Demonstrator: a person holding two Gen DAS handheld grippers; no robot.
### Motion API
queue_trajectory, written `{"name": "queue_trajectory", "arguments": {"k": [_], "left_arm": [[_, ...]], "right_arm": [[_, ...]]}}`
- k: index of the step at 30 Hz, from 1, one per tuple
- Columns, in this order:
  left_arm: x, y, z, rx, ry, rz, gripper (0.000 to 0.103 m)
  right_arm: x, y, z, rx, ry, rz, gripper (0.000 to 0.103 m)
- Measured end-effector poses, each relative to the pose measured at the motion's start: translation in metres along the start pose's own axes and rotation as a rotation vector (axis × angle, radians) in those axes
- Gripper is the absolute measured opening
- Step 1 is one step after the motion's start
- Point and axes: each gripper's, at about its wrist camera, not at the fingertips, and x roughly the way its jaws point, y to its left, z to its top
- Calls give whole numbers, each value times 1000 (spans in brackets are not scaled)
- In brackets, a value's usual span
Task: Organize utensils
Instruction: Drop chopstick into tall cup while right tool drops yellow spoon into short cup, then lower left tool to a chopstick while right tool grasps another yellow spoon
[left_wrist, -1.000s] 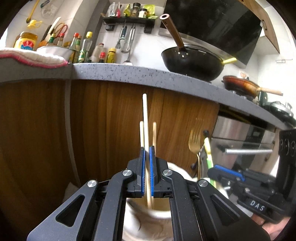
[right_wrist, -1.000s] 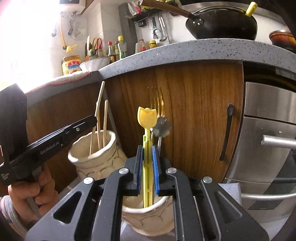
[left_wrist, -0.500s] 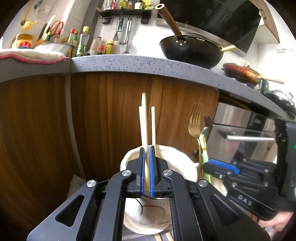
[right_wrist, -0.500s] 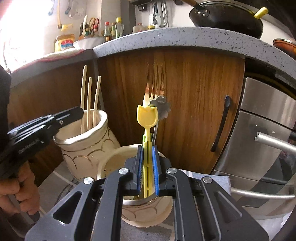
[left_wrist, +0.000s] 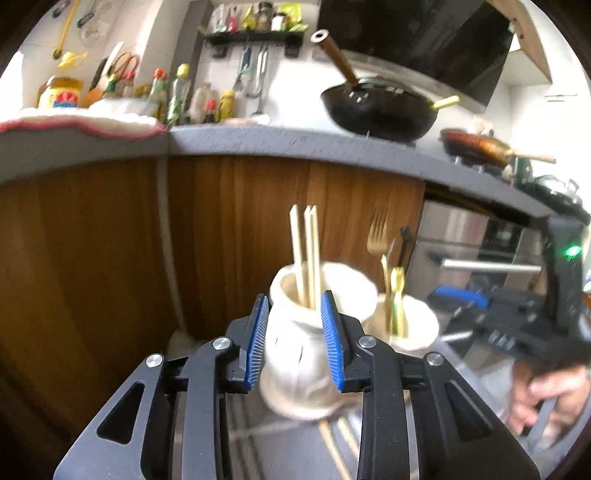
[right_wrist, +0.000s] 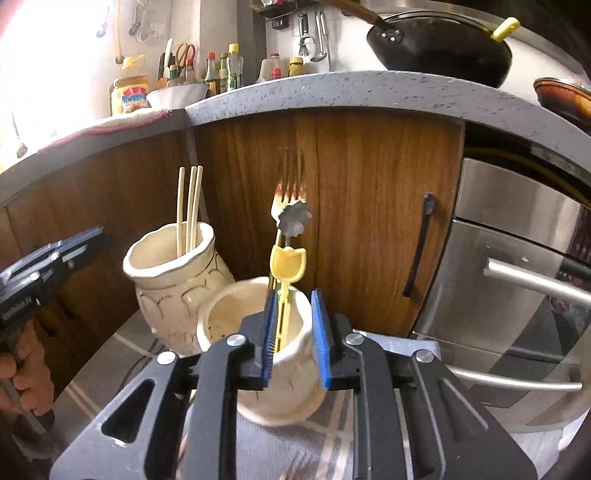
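— What carries the things?
— A surface under a grey cloth (right_wrist: 295, 450) with pale stripes, before a wooden cabinet.
— What stands on it?
— Two cream ceramic jars: the taller jar (right_wrist: 173, 280) at ten o'clock of the shorter jar (right_wrist: 273, 373), just beside it. Loose chopsticks (left_wrist: 338, 439) lie at the taller jar's foot.

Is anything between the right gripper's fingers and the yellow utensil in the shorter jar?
Nothing visible. The right gripper is opening around the yellow utensil, which stands in the shorter jar beside a fork. The stem lies close against the left finger's pad, with a clear gap to the other pad.
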Motion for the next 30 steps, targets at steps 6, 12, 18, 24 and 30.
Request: {"name": "queue_trajectory", "arguments": {"k": [6, 12, 18, 24, 30], "left_arm": [[-1, 4, -35, -30, 142, 10, 31], [18, -9, -79, -9, 311, -15, 31], [36, -34, -107, 41, 421, -46, 31], [41, -44, -116, 69, 456, -42, 31], [47, -45, -115, 100, 481, -12, 31]], "right_arm": [[-11, -6, -27, 2, 86, -4, 19], [-10, -9, -66, 3, 255, -2, 19], [-12, -6, -101, 43, 401, 49, 19], [-19, 0, -121, 32, 454, 57, 27], [-25, 7, -134, 8, 469, 50, 26]]}}
